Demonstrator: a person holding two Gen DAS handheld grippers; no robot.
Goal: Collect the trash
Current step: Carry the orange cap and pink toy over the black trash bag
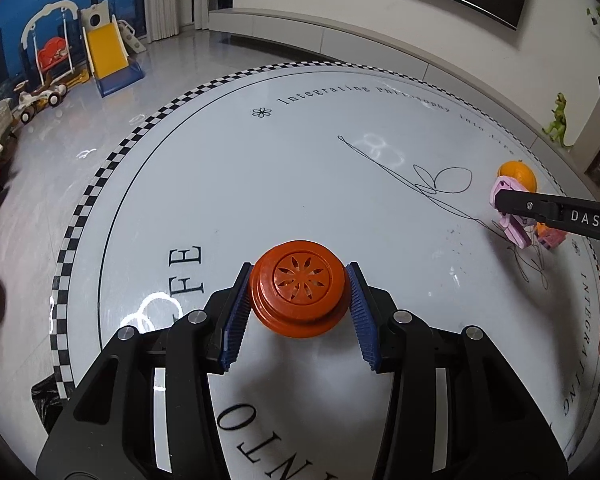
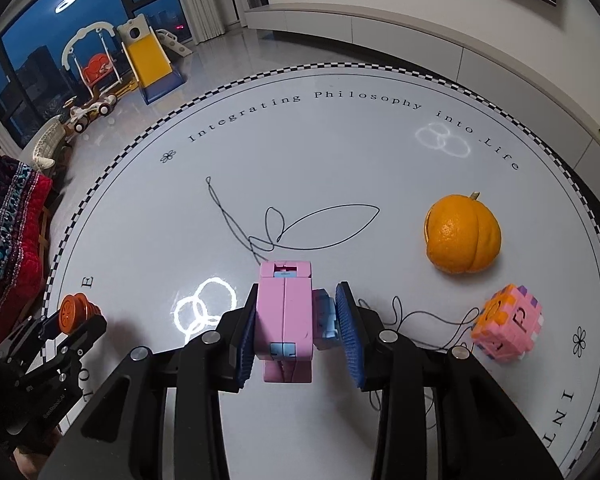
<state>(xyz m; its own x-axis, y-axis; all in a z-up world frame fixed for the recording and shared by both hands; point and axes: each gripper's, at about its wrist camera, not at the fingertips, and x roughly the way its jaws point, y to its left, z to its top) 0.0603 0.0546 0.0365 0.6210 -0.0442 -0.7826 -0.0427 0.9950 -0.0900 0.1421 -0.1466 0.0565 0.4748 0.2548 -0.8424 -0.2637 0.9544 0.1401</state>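
Observation:
My left gripper (image 1: 300,304) is shut on a round orange plastic lid (image 1: 300,292) with a flower-shaped cut-out, held a little above the white round table (image 1: 260,184). The same lid (image 2: 73,313) and gripper show at the lower left of the right wrist view. My right gripper (image 2: 296,332) is shut on a pink block toy (image 2: 285,320) with pale blue parts, its blue pads pressing both sides. That toy (image 1: 510,210) shows at the right edge of the left wrist view. An orange peel (image 2: 462,236) and a pink-orange puzzle cube (image 2: 506,322) lie on the table to the right.
A thin black thread (image 2: 320,232) loops across the tabletop and runs under the toy toward the cube. Beyond the table's checkered rim (image 1: 100,184) lie a grey floor, a children's slide (image 1: 108,52) and swing, a red cushion (image 2: 12,256) at the left, and a green dinosaur (image 1: 558,122) on the ledge.

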